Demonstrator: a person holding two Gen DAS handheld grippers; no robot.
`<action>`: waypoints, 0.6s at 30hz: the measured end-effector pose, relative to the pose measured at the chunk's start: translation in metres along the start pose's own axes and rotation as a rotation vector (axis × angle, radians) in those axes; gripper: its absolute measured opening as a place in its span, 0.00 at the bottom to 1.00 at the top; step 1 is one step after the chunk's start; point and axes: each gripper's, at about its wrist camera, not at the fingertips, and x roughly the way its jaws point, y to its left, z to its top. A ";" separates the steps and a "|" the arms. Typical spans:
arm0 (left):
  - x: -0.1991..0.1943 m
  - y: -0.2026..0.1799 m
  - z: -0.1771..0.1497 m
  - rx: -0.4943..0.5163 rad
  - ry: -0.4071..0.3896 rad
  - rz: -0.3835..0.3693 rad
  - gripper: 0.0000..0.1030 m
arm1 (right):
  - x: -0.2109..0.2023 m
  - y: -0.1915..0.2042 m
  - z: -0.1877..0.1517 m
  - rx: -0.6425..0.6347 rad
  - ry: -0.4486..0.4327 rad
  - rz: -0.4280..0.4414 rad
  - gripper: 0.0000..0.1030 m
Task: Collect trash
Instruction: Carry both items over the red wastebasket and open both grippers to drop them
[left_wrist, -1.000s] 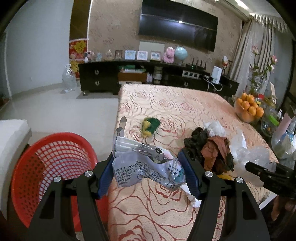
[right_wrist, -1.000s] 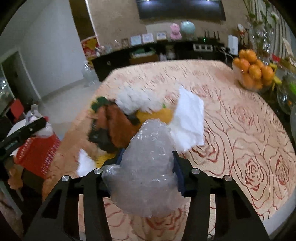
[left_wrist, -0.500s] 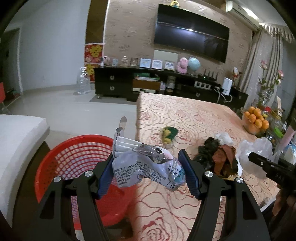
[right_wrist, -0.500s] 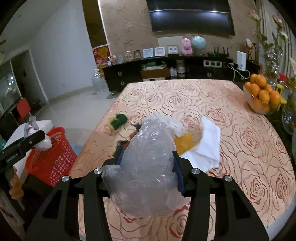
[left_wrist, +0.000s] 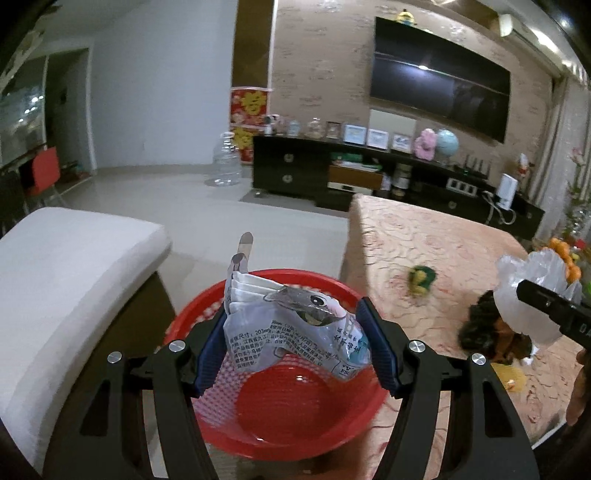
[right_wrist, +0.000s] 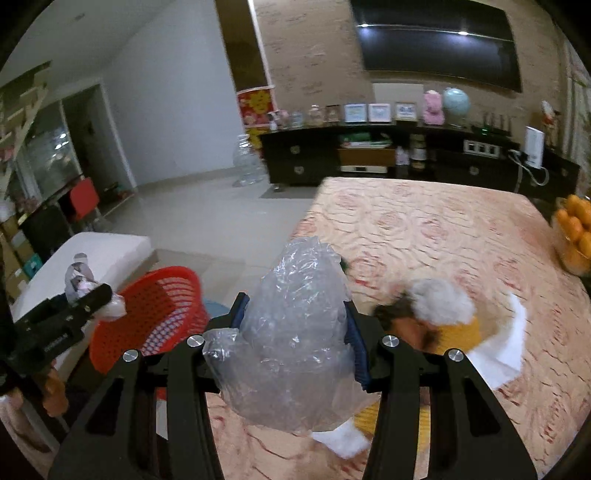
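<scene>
Home living room — wall television (left_wrist: 439, 86)

A large dark television (left_wrist: 439, 92) hangs on a beige textured wall (left_wrist: 321, 62) above a long black cabinet (left_wrist: 295, 173) lined with picture frames (left_wrist: 365, 136), a pink toy (left_wrist: 425, 144) and a globe (left_wrist: 447, 142). The pale tiled floor (left_wrist: 177, 199) gleams, with a clear water jug (left_wrist: 227, 164) standing by a red banner (left_wrist: 248, 109). A white cushioned seat (left_wrist: 62, 258) sits at the left, and a table under a rose-patterned cloth (right_wrist: 424, 221) fills the right.
</scene>
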 end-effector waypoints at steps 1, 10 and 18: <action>0.001 0.002 0.000 -0.001 0.001 0.010 0.62 | 0.005 0.008 0.003 -0.008 0.007 0.016 0.46; 0.022 0.028 -0.009 -0.031 0.061 0.071 0.62 | 0.044 0.067 0.016 -0.077 0.060 0.119 0.46; 0.043 0.035 -0.015 -0.033 0.129 0.132 0.62 | 0.076 0.104 0.021 -0.099 0.115 0.187 0.47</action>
